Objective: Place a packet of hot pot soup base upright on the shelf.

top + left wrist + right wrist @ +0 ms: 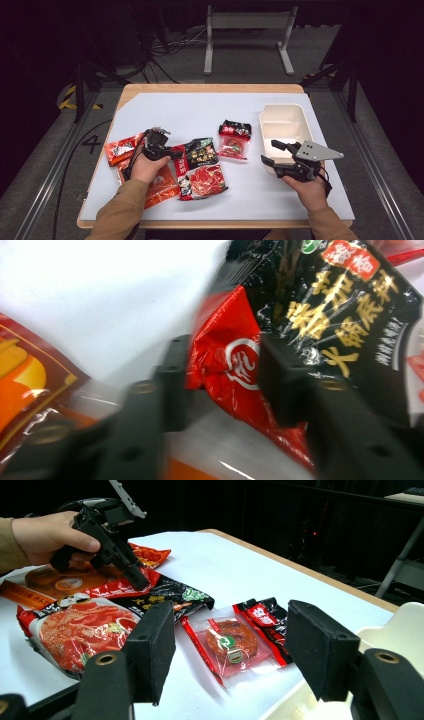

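Box [283,122] empty so far, nothing packed yet; 4 packets left on the mat. Left gripper [176,153] at the big red-black packet [201,167], mid-table: jaws either side of its crumpled corner, prob pinching it, tho the view's blurry. Left hand low, pointing right. Right gripper [273,152] hangs over the box's near edge, jaws spread, holding nothing.

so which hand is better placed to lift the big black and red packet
Left. The left gripper already has that packet's red corner between its jaws, while the right gripper sits open by the white tub, well off to the side.
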`<state>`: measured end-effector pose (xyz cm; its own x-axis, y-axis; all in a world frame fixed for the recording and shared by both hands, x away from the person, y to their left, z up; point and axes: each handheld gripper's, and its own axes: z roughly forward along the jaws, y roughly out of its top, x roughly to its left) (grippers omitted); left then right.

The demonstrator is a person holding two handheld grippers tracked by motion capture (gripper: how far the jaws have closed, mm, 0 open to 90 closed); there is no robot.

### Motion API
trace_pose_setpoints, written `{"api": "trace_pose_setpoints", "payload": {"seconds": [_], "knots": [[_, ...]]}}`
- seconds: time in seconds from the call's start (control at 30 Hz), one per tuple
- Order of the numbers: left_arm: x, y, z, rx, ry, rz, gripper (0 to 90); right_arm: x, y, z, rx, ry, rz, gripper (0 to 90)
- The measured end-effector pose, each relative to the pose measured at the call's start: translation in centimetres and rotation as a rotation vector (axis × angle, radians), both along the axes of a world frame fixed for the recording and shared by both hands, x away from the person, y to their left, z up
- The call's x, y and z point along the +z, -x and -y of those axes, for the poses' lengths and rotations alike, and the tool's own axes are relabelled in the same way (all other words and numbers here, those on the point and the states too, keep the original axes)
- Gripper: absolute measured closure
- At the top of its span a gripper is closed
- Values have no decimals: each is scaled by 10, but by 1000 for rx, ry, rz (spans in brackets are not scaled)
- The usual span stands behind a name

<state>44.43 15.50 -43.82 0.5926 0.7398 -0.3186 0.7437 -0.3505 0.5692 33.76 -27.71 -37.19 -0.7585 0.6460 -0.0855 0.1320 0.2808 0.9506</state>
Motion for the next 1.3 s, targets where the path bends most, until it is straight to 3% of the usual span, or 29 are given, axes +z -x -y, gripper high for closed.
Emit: {"api": "trace_pose_setpoints", "payload": {"seconds": [0.1, 0.27, 0.53, 0.63, 0.67, 0.7, 0.83, 0.93, 1.3], "knots": [[-2, 1, -7, 15, 87, -15, 799, -1, -1, -1, -3, 7, 0, 373], [4, 4, -7, 19, 98, 11, 841, -2, -1, -1, -6, 11, -6, 373], [31, 14, -6, -6, 162, 85, 859, -1, 0, 2, -17, 13, -10, 376], [51, 25, -1, -43, 182, 149, 865, 0, 0, 2, -19, 12, -11, 378], [51, 25, -1, -43, 182, 149, 867, 0, 0, 2, -19, 12, -11, 378], [61, 30, 2, -72, 196, 181, 869, 0, 0, 2, -25, 18, -12, 381], [76, 40, 6, -125, 220, 223, 873, -1, -1, 3, -22, 14, -28, 405], [89, 51, 11, -152, 222, 275, 876, 0, -2, 3, -25, 3, -56, 412], [115, 76, 20, -209, 216, 384, 877, 5, -4, 5, 1, -37, -100, 443]]}}
